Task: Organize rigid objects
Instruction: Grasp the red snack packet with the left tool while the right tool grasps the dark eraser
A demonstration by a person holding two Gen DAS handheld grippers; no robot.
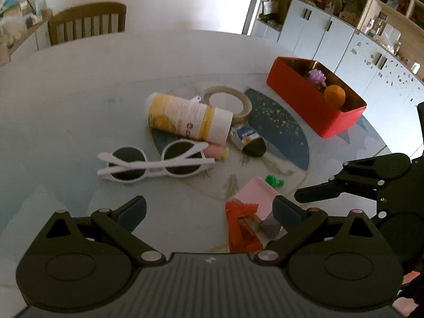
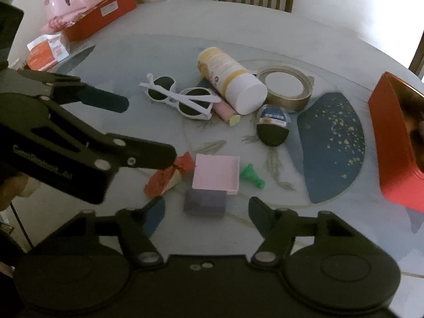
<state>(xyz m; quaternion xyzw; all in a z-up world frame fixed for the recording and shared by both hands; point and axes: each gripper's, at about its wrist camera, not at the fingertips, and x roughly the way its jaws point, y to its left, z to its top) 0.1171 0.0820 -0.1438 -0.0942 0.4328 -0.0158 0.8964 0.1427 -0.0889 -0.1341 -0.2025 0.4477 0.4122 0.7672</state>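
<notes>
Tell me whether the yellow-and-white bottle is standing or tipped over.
Tipped over. The yellow-and-white bottle lies on its side on the table, white cap end toward the camera, resting against the tape roll.

Wooden chair (image 1: 87,22), white cabinets (image 1: 326,37)

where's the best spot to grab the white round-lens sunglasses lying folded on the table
Probably the narrow bridge between the two dark lenses of the white folded sunglasses, coming down from above. They lie flat with both arms crossed over the lenses, so the middle is the thinnest part, with bare table on its near and far sides. A small pink tube lies close at one end.
</notes>
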